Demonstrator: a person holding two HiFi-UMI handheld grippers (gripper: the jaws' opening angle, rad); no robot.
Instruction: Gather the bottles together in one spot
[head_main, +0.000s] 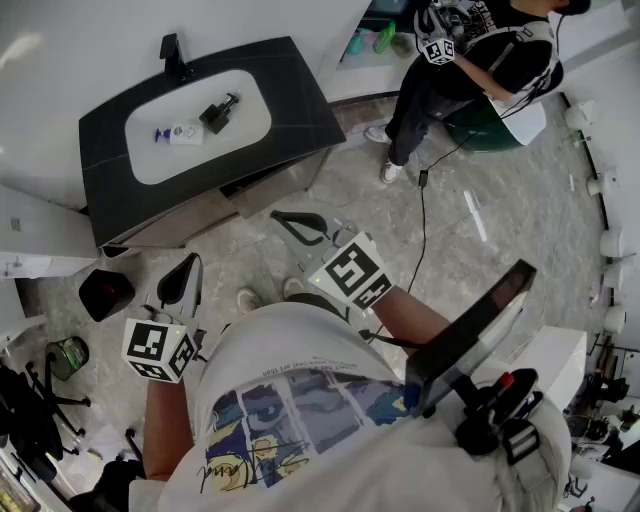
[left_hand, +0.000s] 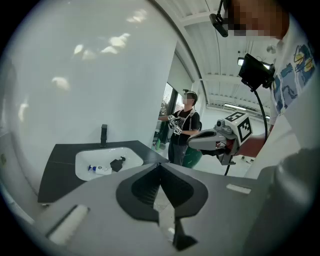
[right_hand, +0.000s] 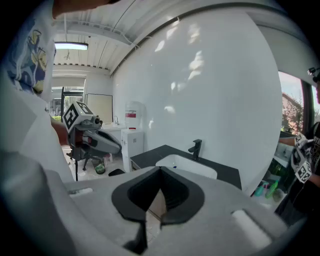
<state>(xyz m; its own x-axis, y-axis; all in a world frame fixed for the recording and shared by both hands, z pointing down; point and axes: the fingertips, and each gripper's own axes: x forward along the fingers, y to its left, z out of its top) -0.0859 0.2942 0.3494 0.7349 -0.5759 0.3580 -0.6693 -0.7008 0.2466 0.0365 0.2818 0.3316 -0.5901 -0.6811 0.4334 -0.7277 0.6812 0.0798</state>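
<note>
Both grippers hang in front of the person, well apart from the dark table (head_main: 300, 95). The left gripper (head_main: 186, 272) has its jaws pressed together on nothing. The right gripper (head_main: 290, 222) is likewise closed and empty. In the table's white sink (head_main: 250, 125) a white bottle (head_main: 183, 132) lies on its side, with a black pump bottle (head_main: 218, 112) just beside it. Past the table's end, near a second person (head_main: 470, 50), stand what look like two green bottles (head_main: 372, 40), too small to be sure.
</note>
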